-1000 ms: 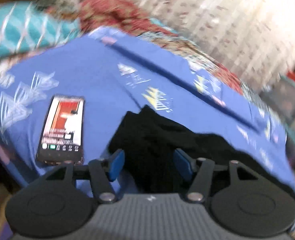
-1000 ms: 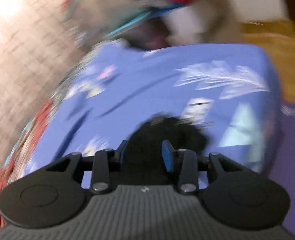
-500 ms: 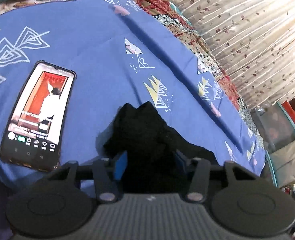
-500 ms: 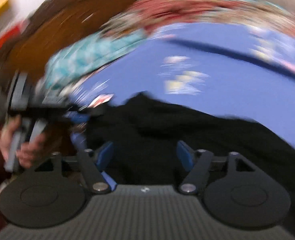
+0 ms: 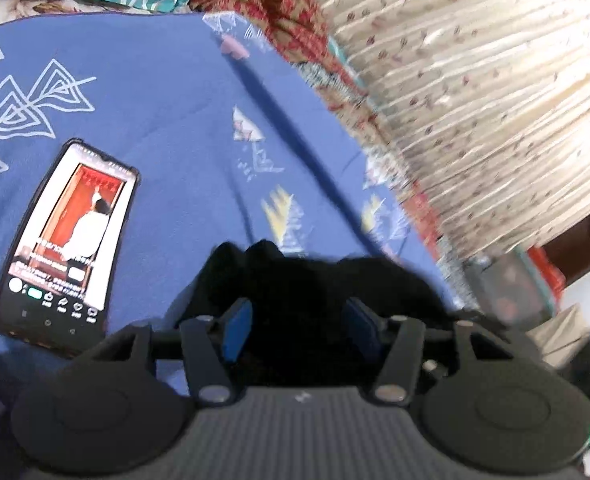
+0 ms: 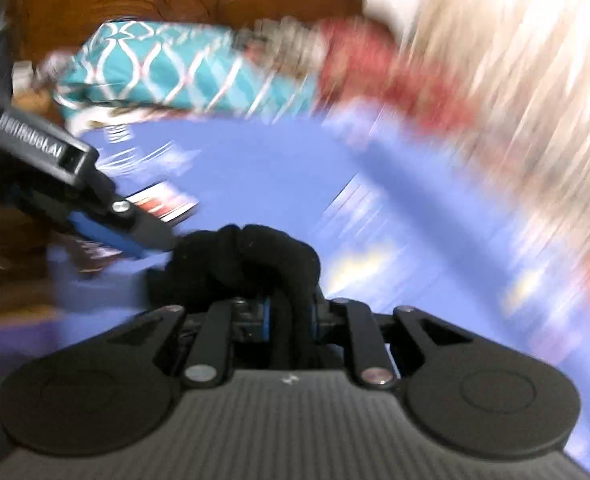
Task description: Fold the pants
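The black pants (image 5: 295,280) lie bunched on a blue patterned bedsheet (image 5: 155,92). My left gripper (image 5: 299,326) is open, its blue pads either side of the black cloth at the near edge. In the right wrist view the pants (image 6: 247,264) are gathered into a thick roll. My right gripper (image 6: 289,316) is shut on that roll. The left gripper's finger (image 6: 107,220) shows at the left of the right wrist view, touching the same bundle.
A lit smartphone (image 5: 67,248) lies on the sheet left of the pants. A teal patterned pillow (image 6: 183,68) and a red patterned blanket (image 5: 279,12) lie at the far side. A striped curtain (image 5: 475,92) hangs on the right.
My right gripper has swung round and closed on the bunched pants. My left gripper has stayed open over the pants, shifting only slightly.
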Demonstrator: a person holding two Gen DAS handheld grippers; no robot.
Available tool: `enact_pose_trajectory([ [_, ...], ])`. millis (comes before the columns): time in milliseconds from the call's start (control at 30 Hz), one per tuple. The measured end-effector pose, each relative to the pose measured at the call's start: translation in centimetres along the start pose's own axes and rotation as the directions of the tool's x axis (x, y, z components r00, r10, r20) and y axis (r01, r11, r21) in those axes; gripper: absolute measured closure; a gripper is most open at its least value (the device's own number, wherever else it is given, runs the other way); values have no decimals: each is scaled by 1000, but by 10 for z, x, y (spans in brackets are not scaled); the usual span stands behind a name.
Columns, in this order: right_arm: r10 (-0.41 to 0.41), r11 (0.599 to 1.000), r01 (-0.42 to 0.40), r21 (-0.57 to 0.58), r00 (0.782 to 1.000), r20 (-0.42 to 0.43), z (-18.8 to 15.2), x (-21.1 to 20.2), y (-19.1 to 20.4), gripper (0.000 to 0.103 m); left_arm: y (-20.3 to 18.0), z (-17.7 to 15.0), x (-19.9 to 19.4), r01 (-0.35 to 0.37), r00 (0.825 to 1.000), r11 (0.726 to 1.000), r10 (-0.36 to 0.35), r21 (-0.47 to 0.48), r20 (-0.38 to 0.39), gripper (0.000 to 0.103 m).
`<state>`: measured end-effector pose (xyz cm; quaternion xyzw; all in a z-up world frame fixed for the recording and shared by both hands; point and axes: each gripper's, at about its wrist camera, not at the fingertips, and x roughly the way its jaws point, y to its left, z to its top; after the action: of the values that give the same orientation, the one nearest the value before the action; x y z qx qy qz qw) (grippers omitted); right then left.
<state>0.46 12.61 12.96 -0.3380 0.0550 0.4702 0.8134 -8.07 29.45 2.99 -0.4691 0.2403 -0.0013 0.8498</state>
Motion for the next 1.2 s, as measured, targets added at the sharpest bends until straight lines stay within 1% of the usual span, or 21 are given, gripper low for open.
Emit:
enact_pose_trajectory([
  [33, -95, 986, 103, -130, 993, 70, -2, -8, 10, 83, 0, 2, 0, 6, 1000, 1000, -6, -6, 9, 44],
  [67, -169, 949, 199, -246, 976, 134, -9, -12, 23, 83, 2, 2, -2, 3, 1000, 1000, -2, -12, 19, 41],
  [100, -212, 902, 263, -342, 961, 177, -21, -9, 37, 83, 4, 2, -3, -7, 1000, 1000, 8, -19, 28, 39],
  [133, -211, 883, 262, -388, 963, 171, -34, -3, 46, 83, 8, 0, -3, -21, 999, 999, 22, -29, 28, 38],
  [233, -103, 872, 113, -477, 994, 47, -78, 12, 79, 83, 23, -9, -1, -61, 998, 995, 60, -74, -13, 37],
  [300, -13, 862, 6, -507, 1000, -10, -100, 11, 103, 83, 29, -15, 3, -82, 996, 993, 79, -80, -48, 37],
  [333, 16, 861, -22, -508, 1000, -16, -105, 7, 112, 80, 30, -18, 5, -89, 995, 993, 84, -73, -62, 37],
  [400, 16, 859, -17, -512, 1000, -6, -109, 3, 122, 80, 29, -18, 11, -93, 993, 994, 88, -57, -82, 34],
  [500, 40, 900, -56, -432, 998, -46, -97, 17, 111, 77, 22, -11, 19, -83, 994, 996, 80, -28, -80, 29],
  [567, 56, 918, -75, -390, 997, -60, -95, 17, 105, 76, 12, -8, 27, -81, 994, 997, 82, 7, -78, 18],
  [600, 60, 919, -80, -385, 996, -62, -94, 20, 106, 76, 6, -8, 33, -87, 993, 996, 89, 33, -79, 19],
  [633, 62, 919, -81, -385, 996, -63, -94, 20, 106, 76, 0, -10, 39, -101, 991, 993, 106, 65, -84, 29],
  [667, 63, 920, -83, -382, 996, -63, -96, 20, 107, 76, -5, -12, 45, -123, 987, 987, 132, 100, -95, 55],
  [733, 79, 930, -100, -354, 994, -71, -93, 14, 104, 70, -9, -19, 51, -181, 975, 969, 200, 170, -97, 69],
  [767, 94, 937, -114, -329, 993, -75, -92, 7, 107, 63, -9, -21, 48, -193, 975, 965, 210, 179, -80, 74],
  [833, 133, 963, -148, -225, 988, -79, -88, -3, 91, 51, -1, -24, 34, -184, 979, 969, 195, 166, -54, 76],
  [900, 201, 977, -206, -49, 976, -88, -87, -13, 66, 49, 8, -31, 25, -174, 982, 975, 182, 140, -51, 75],
  [933, 238, 971, -236, 35, 967, -94, -89, -14, 57, 48, 11, -34, 25, -181, 980, 973, 192, 145, -61, 72],
  [1000, 319, 935, -288, 207, 938, -134, -99, -9, 44, 47, 9, -37, 24, -188, 976, 969, 203, 162, -77, 68],
  [1067, 334, 918, -284, 275, 930, -153, -105, -7, 43, 47, 0, -30, 16, -183, 977, 967, 200, 175, -80, 53],
  [1200, 345, 899, -295, 324, 933, -108, -103, -18, 44, 45, -17, 1, -11, -148, 989, 970, 145, 192, 33, 43],
])
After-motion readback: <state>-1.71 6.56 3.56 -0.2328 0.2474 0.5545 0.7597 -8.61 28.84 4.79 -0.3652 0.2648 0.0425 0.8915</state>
